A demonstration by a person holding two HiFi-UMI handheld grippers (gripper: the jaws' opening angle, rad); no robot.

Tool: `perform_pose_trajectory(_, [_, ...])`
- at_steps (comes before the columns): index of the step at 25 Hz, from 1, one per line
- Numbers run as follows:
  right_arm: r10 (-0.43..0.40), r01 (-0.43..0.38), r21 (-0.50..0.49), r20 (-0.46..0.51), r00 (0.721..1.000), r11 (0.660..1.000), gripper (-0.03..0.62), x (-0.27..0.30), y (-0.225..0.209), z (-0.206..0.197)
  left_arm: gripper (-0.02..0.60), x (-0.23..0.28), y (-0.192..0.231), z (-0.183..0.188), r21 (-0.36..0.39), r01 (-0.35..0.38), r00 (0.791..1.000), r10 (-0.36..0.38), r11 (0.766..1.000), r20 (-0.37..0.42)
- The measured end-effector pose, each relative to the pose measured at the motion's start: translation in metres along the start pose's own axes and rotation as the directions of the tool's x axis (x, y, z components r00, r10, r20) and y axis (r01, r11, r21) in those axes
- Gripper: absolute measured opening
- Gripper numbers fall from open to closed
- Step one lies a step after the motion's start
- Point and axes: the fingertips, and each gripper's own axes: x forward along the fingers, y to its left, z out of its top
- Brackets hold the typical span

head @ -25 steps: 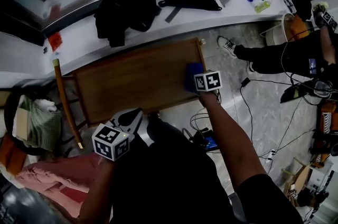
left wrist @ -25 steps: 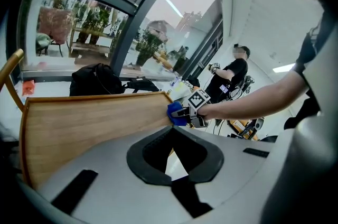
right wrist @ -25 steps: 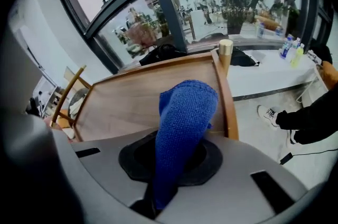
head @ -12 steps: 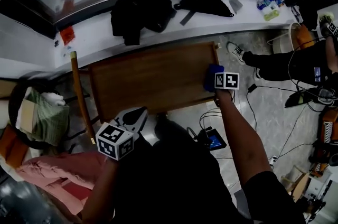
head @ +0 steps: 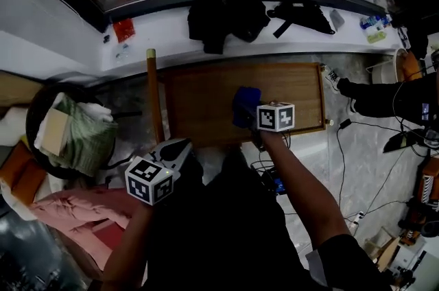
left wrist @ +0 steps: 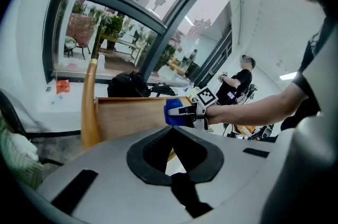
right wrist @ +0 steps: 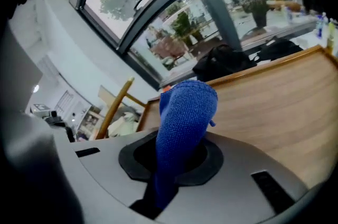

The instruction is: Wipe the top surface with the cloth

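The right hand-held gripper point(head: 252, 123) is clamped on the blue cloth point(head: 244, 103), pressing it flat to the wooden tabletop point(head: 202, 101) near mid-surface for wiping. The left hand-held gripper point(head: 174, 153) hangs clear off the near edge, jaws together, empty.

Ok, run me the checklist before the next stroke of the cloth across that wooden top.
1. Blue cloth clamped in the right gripper: ok.
2. Cloth over the wooden top: ok, near its front edge.
3. Cloth pressed onto the wood: cannot tell.
4. Left gripper off the top, nothing between its jaws: ok.
5. Rest of the top free of objects for the stroke: ok.
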Motion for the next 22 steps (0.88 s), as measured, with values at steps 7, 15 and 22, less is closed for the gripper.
perform_pose_trajectory(7, [0.183, -0.195, -0.049, -0.187, 0.965, 0.98, 0.057, 0.116, 0.137, -0.06, 0.009, -0.05, 0.041, -0.025, -0.028, -0.049, 0.999, 0.049, 0.998, 0.003])
perform_pose_trajectory(15, [0.135, -0.186, -0.151, -0.296, 0.946, 0.971, 0.057, 0.16, 0.155, -0.109, 0.009, -0.076, 0.055, -0.048, -0.081, -0.084, 0.996, 0.086, 0.993, 0.021])
perform_pose_trajectory(22, [0.123, -0.186, -0.163, -0.334, 0.935, 0.969, 0.055, 0.16, 0.146, -0.108, 0.009, -0.068, 0.048, -0.052, -0.1, -0.095, 0.995, 0.097, 0.99, 0.017])
